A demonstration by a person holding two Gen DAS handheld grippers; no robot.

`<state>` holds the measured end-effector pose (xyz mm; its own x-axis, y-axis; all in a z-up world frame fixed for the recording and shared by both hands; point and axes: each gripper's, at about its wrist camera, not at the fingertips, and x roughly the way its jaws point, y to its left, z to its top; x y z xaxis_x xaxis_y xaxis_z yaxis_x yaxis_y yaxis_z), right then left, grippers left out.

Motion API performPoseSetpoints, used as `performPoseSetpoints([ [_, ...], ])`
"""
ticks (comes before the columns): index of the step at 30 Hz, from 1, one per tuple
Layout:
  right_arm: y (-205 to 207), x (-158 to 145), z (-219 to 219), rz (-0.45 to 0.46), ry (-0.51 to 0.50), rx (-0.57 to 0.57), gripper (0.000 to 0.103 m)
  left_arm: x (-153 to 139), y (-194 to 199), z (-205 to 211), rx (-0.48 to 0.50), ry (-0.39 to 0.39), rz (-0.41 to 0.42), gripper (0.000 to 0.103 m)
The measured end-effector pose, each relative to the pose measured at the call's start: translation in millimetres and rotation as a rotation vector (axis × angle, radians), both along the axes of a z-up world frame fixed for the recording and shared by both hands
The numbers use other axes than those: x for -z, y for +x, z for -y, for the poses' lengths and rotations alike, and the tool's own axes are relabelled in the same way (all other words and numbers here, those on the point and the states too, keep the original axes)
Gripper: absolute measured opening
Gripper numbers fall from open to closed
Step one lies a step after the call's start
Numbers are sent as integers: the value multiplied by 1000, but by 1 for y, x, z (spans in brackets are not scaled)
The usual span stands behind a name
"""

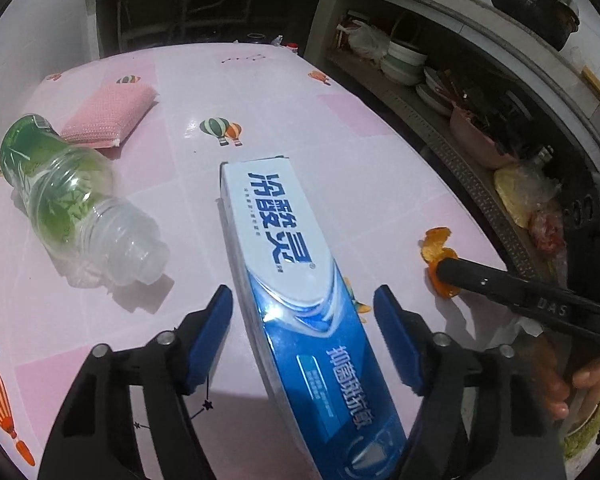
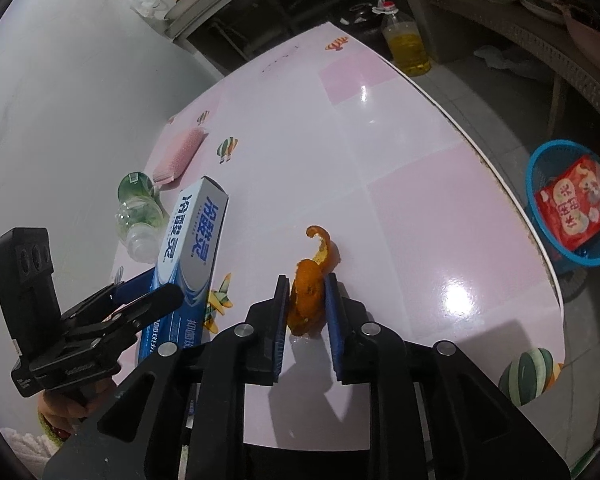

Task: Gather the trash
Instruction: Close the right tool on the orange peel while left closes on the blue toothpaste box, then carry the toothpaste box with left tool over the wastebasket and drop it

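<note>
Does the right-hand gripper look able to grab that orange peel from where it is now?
Probably yes. The orange peel already sits between the right gripper's pads, with nothing between them and the peel; the toothpaste box lies off to its side.

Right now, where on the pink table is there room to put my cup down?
The widest bare patch lies on the table between the orange peel and its far curved edge. A smaller one sits beyond the toothpaste box, past the pink sponge. It is crowded around the plastic bottle, box and both grippers.
</note>
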<state>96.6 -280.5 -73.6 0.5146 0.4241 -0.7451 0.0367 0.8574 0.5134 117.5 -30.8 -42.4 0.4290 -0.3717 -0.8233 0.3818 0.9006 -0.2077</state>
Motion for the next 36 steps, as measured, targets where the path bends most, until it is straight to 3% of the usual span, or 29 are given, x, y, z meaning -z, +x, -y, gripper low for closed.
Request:
performPoseSetpoints([
  [4, 0, 1, 1, -3, 3, 6, 22, 4, 3, 1, -4, 10, -11, 60],
  [11, 1, 2, -3, -3, -9, 8, 22, 4, 2, 0, -22, 1, -7, 57],
  [13, 1, 2, -3, -5, -12, 15, 17, 4, 2, -1, -26, -3, -3, 56],
  [21, 0, 1, -3, 1, -11, 27, 9, -2, -3, -7, -34, -35, 28, 54],
  [36, -10, -14, 5, 46, 13, 47, 8, -20, -17, -7, -19, -54, 105, 53],
])
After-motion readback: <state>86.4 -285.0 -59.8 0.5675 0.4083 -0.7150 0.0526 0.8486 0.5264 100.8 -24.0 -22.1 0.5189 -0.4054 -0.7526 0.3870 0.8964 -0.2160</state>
